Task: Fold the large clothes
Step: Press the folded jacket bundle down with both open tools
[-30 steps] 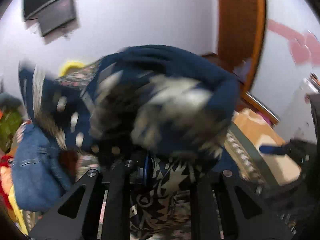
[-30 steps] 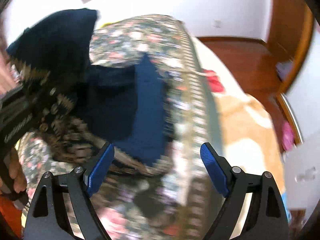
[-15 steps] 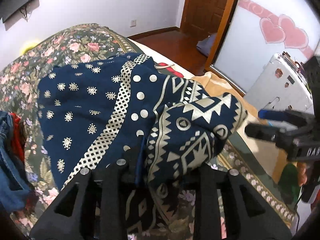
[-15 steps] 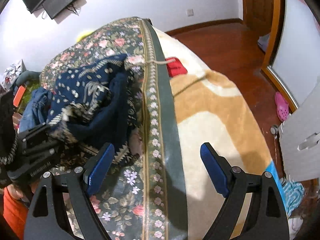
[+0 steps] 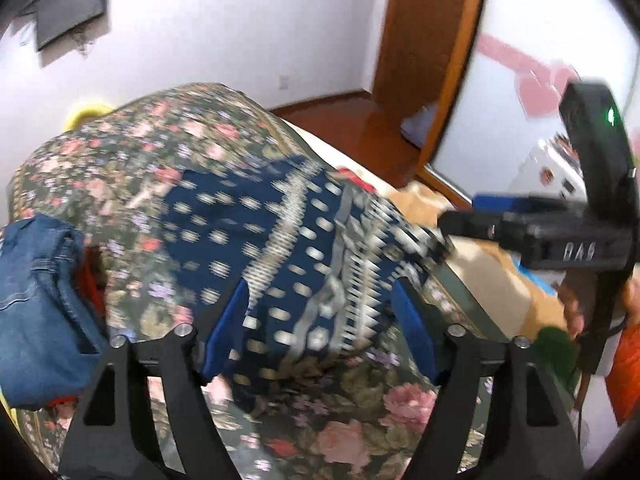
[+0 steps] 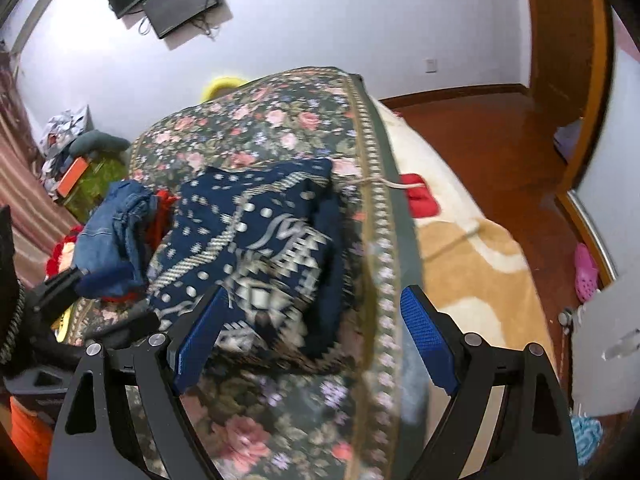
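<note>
The dark blue cloth with white dots and zigzags point(image 5: 304, 264) lies folded in a bundle on the flowery bed cover point(image 5: 168, 152), just beside the blue jeans point(image 5: 36, 304). The left gripper point(image 5: 320, 336) has just been opening its jaws; they stand wide and the cloth lies loose between them. The right gripper point(image 6: 316, 336) is wide and holds nothing. It would be good to lift both away slowly, so the fold stays neat.

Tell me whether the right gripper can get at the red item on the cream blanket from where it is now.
Probably yes. The right gripper is open and empty, and the red item lies uncovered on the cream blanket, beyond the floral cover's border. Nothing stands between them; the folded navy garment lies off to the side.
</note>
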Available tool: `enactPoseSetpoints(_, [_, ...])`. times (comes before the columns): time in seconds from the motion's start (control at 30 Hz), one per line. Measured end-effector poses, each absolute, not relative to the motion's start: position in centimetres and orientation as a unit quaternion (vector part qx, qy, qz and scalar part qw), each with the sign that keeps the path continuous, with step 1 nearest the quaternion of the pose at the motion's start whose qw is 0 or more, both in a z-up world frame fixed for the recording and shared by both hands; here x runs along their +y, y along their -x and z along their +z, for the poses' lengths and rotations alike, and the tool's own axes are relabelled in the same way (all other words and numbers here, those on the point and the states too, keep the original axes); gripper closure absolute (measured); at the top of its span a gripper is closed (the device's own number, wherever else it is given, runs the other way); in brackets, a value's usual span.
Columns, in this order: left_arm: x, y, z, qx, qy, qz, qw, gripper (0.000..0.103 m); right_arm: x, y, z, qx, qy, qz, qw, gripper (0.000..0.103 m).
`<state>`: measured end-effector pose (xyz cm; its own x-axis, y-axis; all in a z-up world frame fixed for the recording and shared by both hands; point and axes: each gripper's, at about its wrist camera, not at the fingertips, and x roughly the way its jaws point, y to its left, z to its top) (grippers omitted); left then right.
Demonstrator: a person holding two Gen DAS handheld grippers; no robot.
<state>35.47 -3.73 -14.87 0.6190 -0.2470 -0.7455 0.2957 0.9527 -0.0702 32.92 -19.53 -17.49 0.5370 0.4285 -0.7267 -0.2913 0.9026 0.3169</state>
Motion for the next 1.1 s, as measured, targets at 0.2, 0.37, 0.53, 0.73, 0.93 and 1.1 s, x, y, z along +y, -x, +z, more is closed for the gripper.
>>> enactPoseSetpoints(0.2, [-0.5, -38.3, -16.1, 0.418, -0.018, -0.068, 0.906, 0.012, -16.6, -35.5, -19.2, 0.466, -0.102, 0.243, 0.845, 0.017])
enactPoseSetpoints(0.37, [0.5, -39.8, -20.4, 0.486, 0.001, -0.075, 0.871, 0.011, -16.0, -37.0, -22.1, 0.507, -0.119, 0.253, 0.815, 0.017])
enactPoseSetpoints(0.53, [1.8, -39.2, -23.0, 0.495, 0.053, -0.084, 0.863, 0.004, -17.0, -36.6, -25.1, 0.537, -0.088, 0.242, 0.804, 0.017])
enactPoseSetpoints(0.73, [1.4, -37.4, -23.1, 0.477, 0.032, -0.082, 0.874, 0.004, -19.5, -34.1, -26.2, 0.543, -0.091, 0.225, 0.804, 0.015])
enactPoseSetpoints(0.93, [1.0, -35.5, -21.9, 0.473, -0.010, -0.070, 0.878, 0.004, -20.4, -32.8, -24.9, 0.532, -0.067, 0.209, 0.818, 0.014])
enactPoseSetpoints(1.1, [1.4, -34.1, -21.5, 0.476, -0.052, -0.051, 0.876, 0.004, -19.6, -32.0, -23.2, 0.509, -0.019, 0.206, 0.836, 0.014])
